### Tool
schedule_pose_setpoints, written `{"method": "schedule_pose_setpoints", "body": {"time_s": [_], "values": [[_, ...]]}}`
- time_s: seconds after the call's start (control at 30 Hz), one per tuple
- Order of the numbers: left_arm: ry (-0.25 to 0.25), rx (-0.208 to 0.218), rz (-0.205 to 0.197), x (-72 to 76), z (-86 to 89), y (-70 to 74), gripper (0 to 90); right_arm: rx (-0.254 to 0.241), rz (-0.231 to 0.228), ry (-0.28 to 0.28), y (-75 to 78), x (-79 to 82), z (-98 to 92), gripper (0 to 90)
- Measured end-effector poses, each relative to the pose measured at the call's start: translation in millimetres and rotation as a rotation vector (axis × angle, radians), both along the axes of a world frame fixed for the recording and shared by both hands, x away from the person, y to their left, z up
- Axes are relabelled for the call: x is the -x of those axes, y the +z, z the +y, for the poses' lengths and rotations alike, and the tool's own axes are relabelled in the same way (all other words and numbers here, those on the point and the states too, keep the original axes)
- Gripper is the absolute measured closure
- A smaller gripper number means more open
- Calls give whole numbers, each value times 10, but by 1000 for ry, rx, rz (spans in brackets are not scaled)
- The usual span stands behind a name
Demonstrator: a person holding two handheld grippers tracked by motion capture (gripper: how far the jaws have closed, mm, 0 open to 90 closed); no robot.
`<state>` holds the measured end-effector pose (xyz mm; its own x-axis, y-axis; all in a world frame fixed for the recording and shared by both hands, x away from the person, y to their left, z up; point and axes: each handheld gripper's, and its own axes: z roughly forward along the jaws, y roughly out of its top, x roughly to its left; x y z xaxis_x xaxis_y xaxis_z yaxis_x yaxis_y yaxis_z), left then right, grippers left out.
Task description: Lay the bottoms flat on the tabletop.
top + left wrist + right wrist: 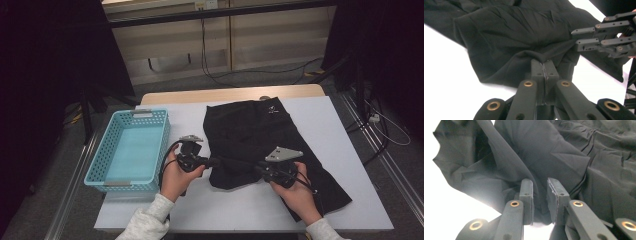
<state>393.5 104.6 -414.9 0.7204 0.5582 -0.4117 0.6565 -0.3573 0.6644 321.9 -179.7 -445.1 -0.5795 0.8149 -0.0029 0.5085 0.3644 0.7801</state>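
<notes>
A black garment (pixel 250 131) lies spread on the white table (pixel 230 205), with a small white logo near its far edge. My left gripper (pixel 216 162) points right at the garment's near left edge. In the left gripper view my left gripper (pixel 544 62) is shut on a raised fold of the black cloth (pixel 511 37). My right gripper (pixel 257 168) points left at the same near edge, close to the left one, and its jaws (pixel 577 37) reach into the left gripper view from the right. In the right gripper view my right gripper (pixel 540 182) has its jaws a little apart, with loose black cloth (pixel 574 157) between them.
A light blue perforated basket (pixel 165 145) stands on the table's left side, beside my left hand. Bare white table lies in front of the garment. Cables run over the floor behind the table and to its right.
</notes>
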Motion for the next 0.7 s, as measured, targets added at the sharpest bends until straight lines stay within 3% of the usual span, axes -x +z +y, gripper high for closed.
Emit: {"method": "schedule_pose_setpoints", "body": {"time_s": [0.2, 0.33, 0.43, 0.57, 0.63, 0.7], "values": [[18, 4, 10, 45, 21, -39, 899, 3, -14, 12, 29, 167, 51, 747], [35, 8, 15, 40, 7, -75, 899, -33, 0, 56, 54, 274, 122, 774], [53, 15, 19, 9, 5, -94, 899, 2, -21, 61, 60, 301, 174, 791], [53, 22, 28, 12, 22, -104, 900, 26, -4, 60, 14, 264, 183, 814], [65, 24, 34, 3, 48, -120, 899, 30, 7, 59, -23, 208, 158, 887], [74, 19, 41, -6, 76, -138, 900, 47, 16, 61, -60, 133, 138, 900]]}}
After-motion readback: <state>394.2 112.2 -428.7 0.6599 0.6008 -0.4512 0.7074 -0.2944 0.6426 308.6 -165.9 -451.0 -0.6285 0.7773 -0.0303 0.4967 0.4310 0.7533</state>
